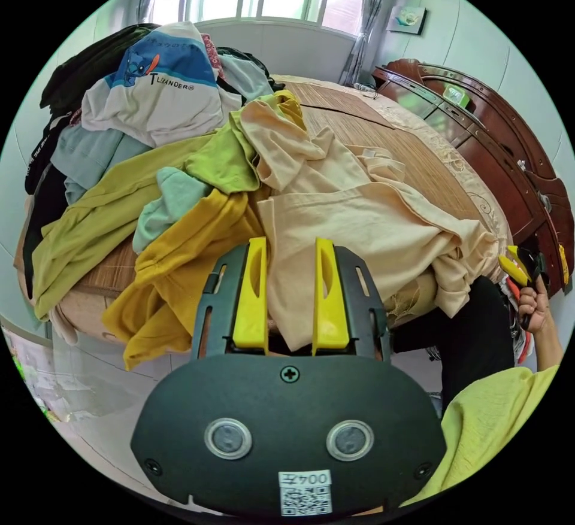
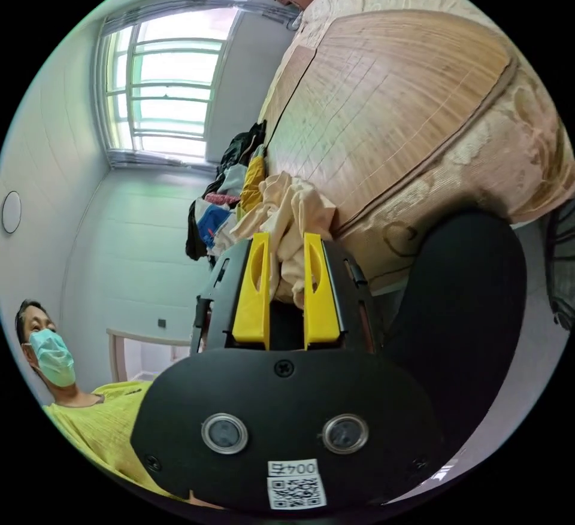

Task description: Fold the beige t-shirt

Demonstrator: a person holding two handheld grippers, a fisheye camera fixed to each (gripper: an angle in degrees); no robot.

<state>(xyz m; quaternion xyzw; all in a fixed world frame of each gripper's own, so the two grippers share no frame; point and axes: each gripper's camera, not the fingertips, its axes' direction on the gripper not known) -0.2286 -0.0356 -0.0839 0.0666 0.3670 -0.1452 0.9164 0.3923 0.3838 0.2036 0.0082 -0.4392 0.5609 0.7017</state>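
The beige t-shirt (image 1: 359, 214) lies crumpled on the near edge of the bed, and part of it hangs down over the side. My left gripper (image 1: 290, 243) is open just in front of that hanging cloth, its yellow jaws apart with nothing pressed between them. At the far right of the left gripper view a hand holds my right gripper (image 1: 516, 264) beside the shirt's bunched corner. In the right gripper view the right gripper (image 2: 286, 237) stands open, with the beige t-shirt (image 2: 293, 208) seen through the gap just beyond the jaws.
A heap of clothes covers the bed's left side: a mustard garment (image 1: 179, 261), an olive one (image 1: 108, 214), a white and blue top (image 1: 162, 88). A woven mat (image 1: 383, 130) tops the bed. Dark wooden furniture (image 1: 503, 130) stands at the right. A person's dark knee (image 2: 461, 309) is close.
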